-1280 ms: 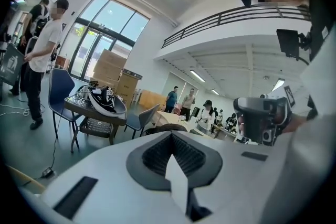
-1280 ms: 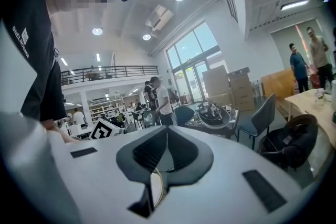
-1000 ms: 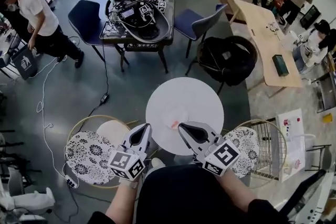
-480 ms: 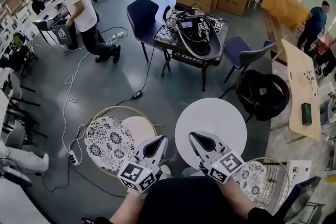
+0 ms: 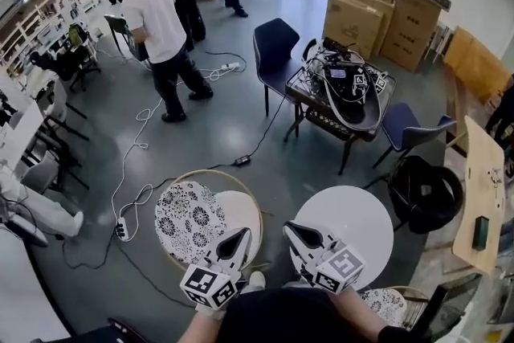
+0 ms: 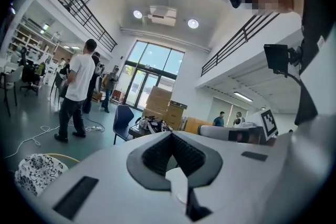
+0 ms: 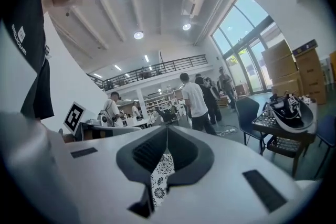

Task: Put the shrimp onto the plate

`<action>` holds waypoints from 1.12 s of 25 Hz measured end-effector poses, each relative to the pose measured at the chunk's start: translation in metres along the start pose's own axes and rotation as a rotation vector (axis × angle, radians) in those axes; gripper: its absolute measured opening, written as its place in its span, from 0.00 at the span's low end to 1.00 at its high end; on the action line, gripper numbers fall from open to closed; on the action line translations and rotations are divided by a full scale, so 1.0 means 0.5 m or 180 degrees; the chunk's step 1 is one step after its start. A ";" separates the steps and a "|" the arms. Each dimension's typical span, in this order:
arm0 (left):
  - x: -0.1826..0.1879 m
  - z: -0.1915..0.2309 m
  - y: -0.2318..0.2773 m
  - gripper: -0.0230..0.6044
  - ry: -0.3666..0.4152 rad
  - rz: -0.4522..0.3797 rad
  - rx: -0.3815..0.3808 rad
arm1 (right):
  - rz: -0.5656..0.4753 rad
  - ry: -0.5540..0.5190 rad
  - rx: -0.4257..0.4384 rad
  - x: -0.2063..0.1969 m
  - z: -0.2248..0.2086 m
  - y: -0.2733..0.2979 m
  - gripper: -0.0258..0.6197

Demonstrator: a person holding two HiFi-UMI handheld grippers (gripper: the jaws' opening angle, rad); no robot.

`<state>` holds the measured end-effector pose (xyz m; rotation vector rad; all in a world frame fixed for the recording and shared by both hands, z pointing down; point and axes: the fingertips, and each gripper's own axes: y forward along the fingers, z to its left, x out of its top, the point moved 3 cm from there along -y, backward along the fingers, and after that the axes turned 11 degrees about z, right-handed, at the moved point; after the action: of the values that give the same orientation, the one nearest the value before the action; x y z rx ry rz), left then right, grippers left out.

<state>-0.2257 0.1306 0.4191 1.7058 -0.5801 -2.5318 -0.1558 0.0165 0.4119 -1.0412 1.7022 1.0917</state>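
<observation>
Left gripper (image 5: 243,232) and right gripper (image 5: 287,227) both clenched on nothing, close to the body; black-and-white floral round plate (image 5: 186,219) just beyond left gripper looks bare; shrimp not visible anywhere, so pick and placement apparently undone.

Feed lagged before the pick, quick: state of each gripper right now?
Left gripper: shut, holding nothing.
Right gripper: shut, holding nothing.

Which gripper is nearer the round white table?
Right. The right gripper sits at the table's left edge; the left gripper is farther left, by the patterned plate.
</observation>
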 end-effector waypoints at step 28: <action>0.009 0.011 -0.005 0.04 -0.0080 -0.0116 0.0203 | 0.0132 -0.0294 0.0329 0.017 0.009 0.034 0.07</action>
<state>-0.2319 0.1334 0.4162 1.7224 -0.6439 -2.5906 -0.1731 0.0238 0.4068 -0.8811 1.6941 1.0503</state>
